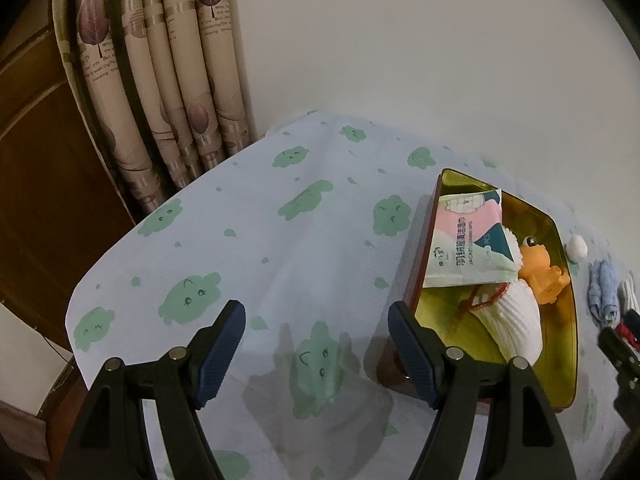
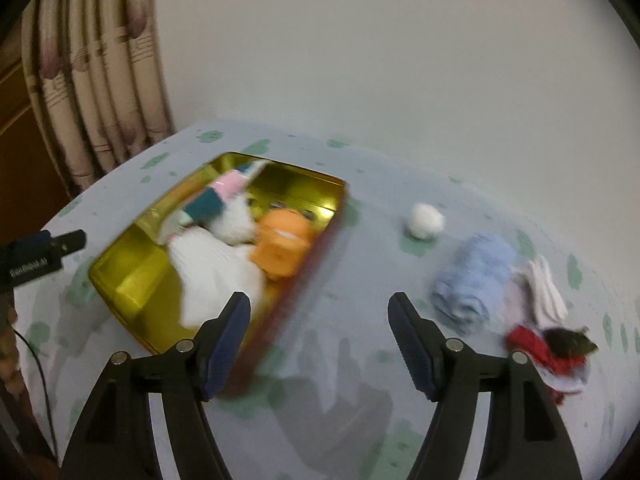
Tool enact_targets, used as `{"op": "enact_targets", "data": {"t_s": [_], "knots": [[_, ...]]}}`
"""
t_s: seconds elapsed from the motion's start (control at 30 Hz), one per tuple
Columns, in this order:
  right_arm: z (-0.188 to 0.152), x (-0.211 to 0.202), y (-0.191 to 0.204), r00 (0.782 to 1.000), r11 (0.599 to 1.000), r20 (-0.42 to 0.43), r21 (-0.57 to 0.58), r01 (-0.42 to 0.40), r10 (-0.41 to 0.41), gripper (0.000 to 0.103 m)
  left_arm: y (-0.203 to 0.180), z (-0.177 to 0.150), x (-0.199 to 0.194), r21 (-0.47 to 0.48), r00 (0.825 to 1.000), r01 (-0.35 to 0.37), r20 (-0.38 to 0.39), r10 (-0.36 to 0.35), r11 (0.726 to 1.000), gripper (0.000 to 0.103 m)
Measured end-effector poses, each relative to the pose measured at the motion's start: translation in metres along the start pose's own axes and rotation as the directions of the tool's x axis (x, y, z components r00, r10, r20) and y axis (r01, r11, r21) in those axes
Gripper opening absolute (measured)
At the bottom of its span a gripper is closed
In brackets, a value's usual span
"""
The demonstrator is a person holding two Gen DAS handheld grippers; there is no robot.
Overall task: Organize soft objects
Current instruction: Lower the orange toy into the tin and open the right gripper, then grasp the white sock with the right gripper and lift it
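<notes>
A gold tin tray [image 1: 562, 312] with red outer walls sits on the table. In it lie a wipes packet [image 1: 466, 240], an orange soft toy [image 1: 544, 270] and a white knitted sock [image 1: 516, 320]. My left gripper [image 1: 316, 344] is open and empty, left of the tray. In the blurred right wrist view the tray [image 2: 120, 276] holds the same orange toy [image 2: 282, 248]. My right gripper [image 2: 318, 336] is open and empty, over the tray's right wall. To its right lie a white pompom [image 2: 426, 220], a blue rolled cloth [image 2: 472, 280], a white cloth [image 2: 546, 288] and a red and black item [image 2: 548, 350].
The table wears a pale cloth with green cloud prints [image 1: 280, 220]. A patterned curtain [image 1: 160, 60] and brown wooden panel [image 1: 36, 184] stand at the left, a white wall behind. The left gripper's body [image 2: 36, 256] shows at the right wrist view's left edge.
</notes>
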State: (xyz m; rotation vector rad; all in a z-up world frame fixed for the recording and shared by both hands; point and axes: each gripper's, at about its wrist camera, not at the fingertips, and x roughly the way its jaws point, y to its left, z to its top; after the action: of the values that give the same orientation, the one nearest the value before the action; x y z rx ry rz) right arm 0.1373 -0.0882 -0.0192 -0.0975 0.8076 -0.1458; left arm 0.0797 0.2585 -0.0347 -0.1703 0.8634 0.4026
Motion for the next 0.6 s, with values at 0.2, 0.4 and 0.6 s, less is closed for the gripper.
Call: {"op": "enact_targets", "data": {"t_s": [0.2, 0.4, 0.6], "knots": [[-0.015, -0.015, -0.064, 0.996, 0.993, -0.002, 0.086, 0.084, -0.085, 0.069, -0.003, -0.002, -0.003, 0.011, 1.0, -0.006, 0.005, 0.006, 1.0, 0.076], [-0.021, -0.016, -0.138, 0.988, 0.971, -0.033, 0.184, 0.152, -0.149, 0.069, -0.009, -0.004, -0.006, 0.037, 1.0, -0.016, 0.016, 0.015, 0.999, 0.076], [-0.009, 0.008, -0.199, 0.983, 0.962, -0.108, 0.215, 0.168, -0.147, 0.07, -0.01, -0.005, -0.006, 0.044, 1.0, -0.018, 0.012, 0.018, 0.999, 0.076]]}}
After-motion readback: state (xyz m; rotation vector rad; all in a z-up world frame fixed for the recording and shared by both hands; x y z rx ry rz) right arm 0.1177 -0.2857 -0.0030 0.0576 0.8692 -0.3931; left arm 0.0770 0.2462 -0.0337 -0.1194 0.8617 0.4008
